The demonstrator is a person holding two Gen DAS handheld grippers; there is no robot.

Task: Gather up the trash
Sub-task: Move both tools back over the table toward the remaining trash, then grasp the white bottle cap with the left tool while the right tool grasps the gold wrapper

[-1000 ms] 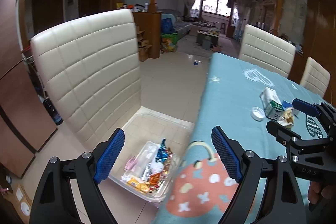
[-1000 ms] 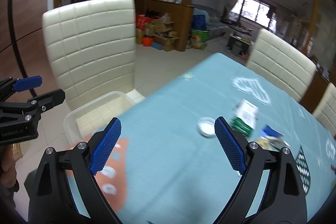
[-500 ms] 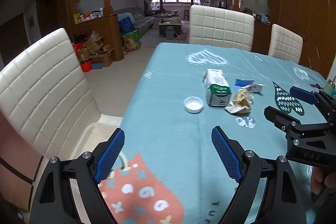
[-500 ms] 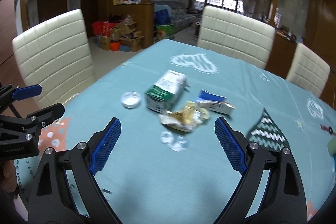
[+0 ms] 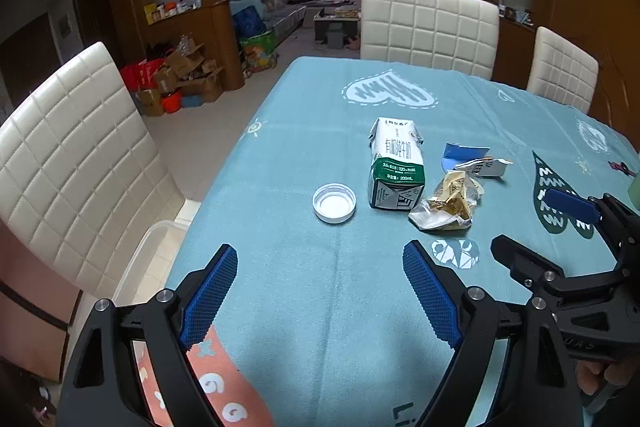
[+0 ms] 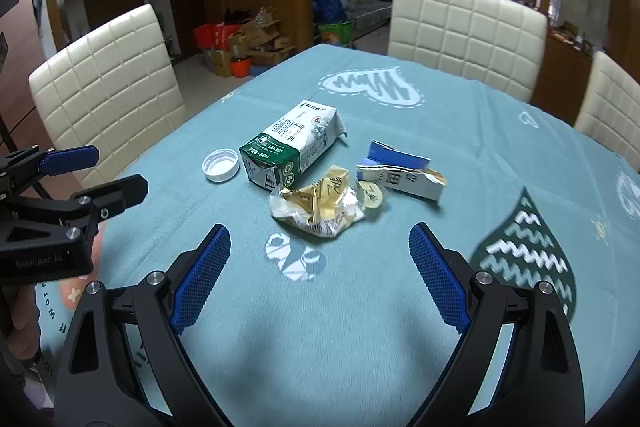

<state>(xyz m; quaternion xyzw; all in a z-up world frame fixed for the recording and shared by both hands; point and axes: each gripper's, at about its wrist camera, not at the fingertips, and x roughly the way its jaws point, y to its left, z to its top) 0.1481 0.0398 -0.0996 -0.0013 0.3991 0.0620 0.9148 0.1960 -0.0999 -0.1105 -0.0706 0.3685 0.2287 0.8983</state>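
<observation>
Both wrist cameras have swung away from the clear bin beside the table and now face the litter, with the right one drawn closer than half a second ago. Lying on its side on the teal tablecloth (image 5: 320, 307) is a green-and-white milk carton (image 5: 396, 163), 200 mL by its label. A white bottle cap (image 5: 334, 203) sits open side up just to its left; a crumpled gold-and-silver wrapper (image 6: 318, 209) lies against its near end, and a torn blue-and-white carton (image 6: 400, 173) rests just beyond that. The pieces are bunched together, so one reach can take them in turn. The right gripper (image 6: 320, 279) hovers over the cloth short of the wrapper, jaws spread wide and holding nothing, which looks like the line-up for the first pick. The left gripper (image 5: 320, 295) is equally wide and empty, aimed toward the cap and carton. Only a corner of the plastic bin (image 5: 156, 247) shows below the table edge, by the cream quilted chair (image 5: 76, 163), probably set there for an easy drop.
</observation>
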